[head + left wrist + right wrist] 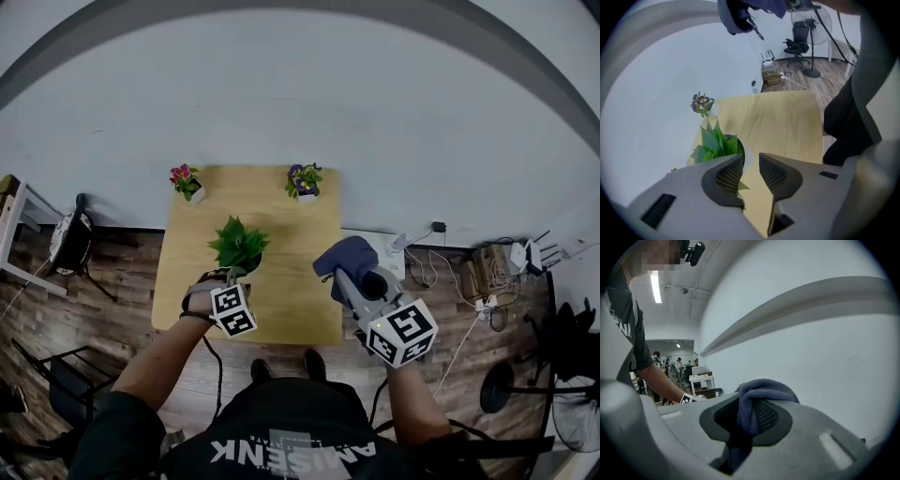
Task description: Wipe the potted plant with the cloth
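potted plant (239, 246): green, upright, pot apparently white | cloth (349, 255): dark blue, bunched, aloft

The bench (281, 305) has a pale wooden top with a fine grain and stands on a dark plank floor (103, 281), its far edge close to a white wall (281, 94). Three small pots stand on it, all upright. A green plant (239, 246) with broad pointed leaves sits in a white pot in the left half, about midway between the near and far edges. A pink-flowered pot (187, 180) stands at the far left corner. A purple-flowered pot (304, 181) stands along the far edge, a little in from the right corner. The three are well apart, and the right half nearer the person is bare wood.
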Demonstrator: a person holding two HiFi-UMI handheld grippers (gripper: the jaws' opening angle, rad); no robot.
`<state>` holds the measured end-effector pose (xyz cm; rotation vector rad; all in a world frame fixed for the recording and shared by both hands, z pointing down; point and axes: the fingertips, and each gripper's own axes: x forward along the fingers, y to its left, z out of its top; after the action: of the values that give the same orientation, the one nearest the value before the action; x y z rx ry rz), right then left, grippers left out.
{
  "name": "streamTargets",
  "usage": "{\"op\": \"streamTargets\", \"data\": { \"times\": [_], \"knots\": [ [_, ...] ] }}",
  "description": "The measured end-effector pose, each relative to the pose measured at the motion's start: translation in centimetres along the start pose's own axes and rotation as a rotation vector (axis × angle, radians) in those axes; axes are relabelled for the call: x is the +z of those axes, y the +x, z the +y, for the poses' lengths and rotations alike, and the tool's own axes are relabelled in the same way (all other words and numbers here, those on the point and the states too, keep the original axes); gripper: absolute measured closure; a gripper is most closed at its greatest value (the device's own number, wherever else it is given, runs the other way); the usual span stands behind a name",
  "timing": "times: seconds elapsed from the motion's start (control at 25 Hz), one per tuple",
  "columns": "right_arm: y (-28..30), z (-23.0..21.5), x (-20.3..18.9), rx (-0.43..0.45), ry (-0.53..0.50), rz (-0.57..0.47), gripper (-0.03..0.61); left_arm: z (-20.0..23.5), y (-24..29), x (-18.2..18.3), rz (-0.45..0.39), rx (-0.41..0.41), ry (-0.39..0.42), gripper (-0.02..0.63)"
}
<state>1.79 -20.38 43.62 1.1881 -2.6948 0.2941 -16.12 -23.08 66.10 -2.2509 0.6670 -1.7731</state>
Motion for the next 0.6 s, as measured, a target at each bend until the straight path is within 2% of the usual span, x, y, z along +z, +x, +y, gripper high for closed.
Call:
{"op": "streamTargets", "data": {
  "times": [0.16, 0.36, 0.48, 0.6],
  "knots": [
    [0.5, 0.3, 1.2, 0.048, -0.02, -0.022, 0.526, 1.3, -3.6, 1.0, -0.104, 0.05, -0.21, 0.503],
    [1.3, 0.9, 2.6, 0.111, -0.044, -0.05, 0.526, 3.0, -8.9, 0.7, -0.277, 0.143, -0.557, 0.503],
    [1.7, 0.9, 3.6, 0.139, -0.061, -0.067, 0.526, 4.4, -12.4, 0.7, -0.384, 0.206, -0.683, 0.503],
    [2.0, 0.9, 4.7, 0.166, -0.073, -0.087, 0.526, 6.2, -16.2, 0.3, -0.478, 0.305, -0.829, 0.516]
  ]
}}
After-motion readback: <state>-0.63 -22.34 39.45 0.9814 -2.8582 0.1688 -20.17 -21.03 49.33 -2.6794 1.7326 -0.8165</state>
